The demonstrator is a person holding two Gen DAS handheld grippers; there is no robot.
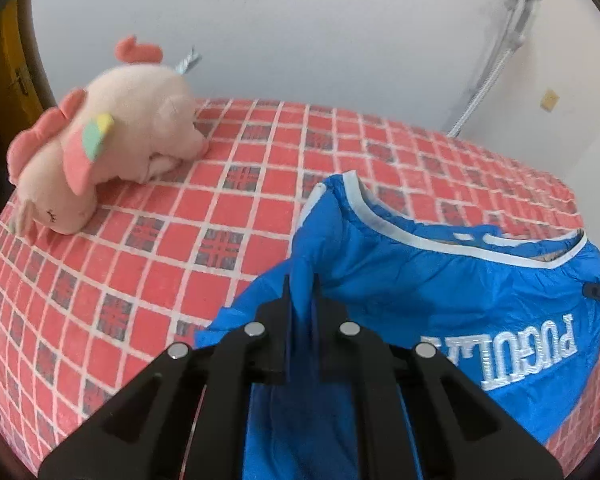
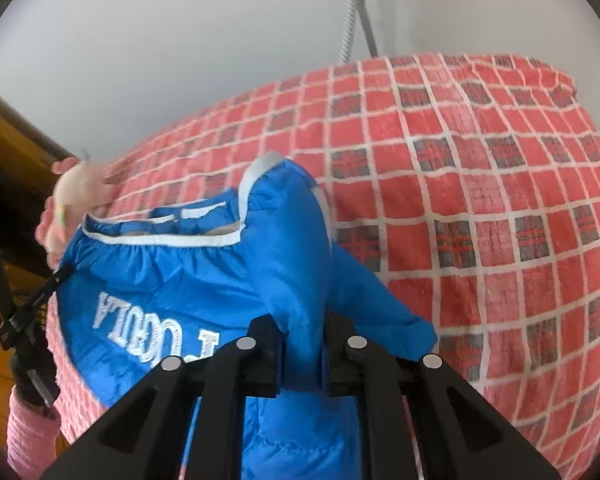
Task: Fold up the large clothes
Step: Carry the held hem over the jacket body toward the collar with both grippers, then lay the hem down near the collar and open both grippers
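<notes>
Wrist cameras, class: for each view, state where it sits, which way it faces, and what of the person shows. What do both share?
Left wrist: rides the left gripper, angled down over the bed; jaws shut on the blue jacket; plush toy beyond.
Right wrist: rides the right gripper, angled down; jaws shut on the jacket; a pink sleeve shows.
Shared: jacket, bed, toy, white wall.

Quick count of what's there: one blue jacket [image 1: 440, 288] with white trim and white lettering, one pink plush toy [image 1: 112, 140], and one bed [image 1: 180, 220] under a single red checked cover. Two black grippers, the left gripper [image 1: 301, 292] and the right gripper [image 2: 302, 332], each with two fingers, so four fingers total. Each gripper shows four round silver studs, eight in all. One pink sleeve [image 2: 32, 436] at the edge, and one small yellowish wall plate [image 1: 549, 100].
</notes>
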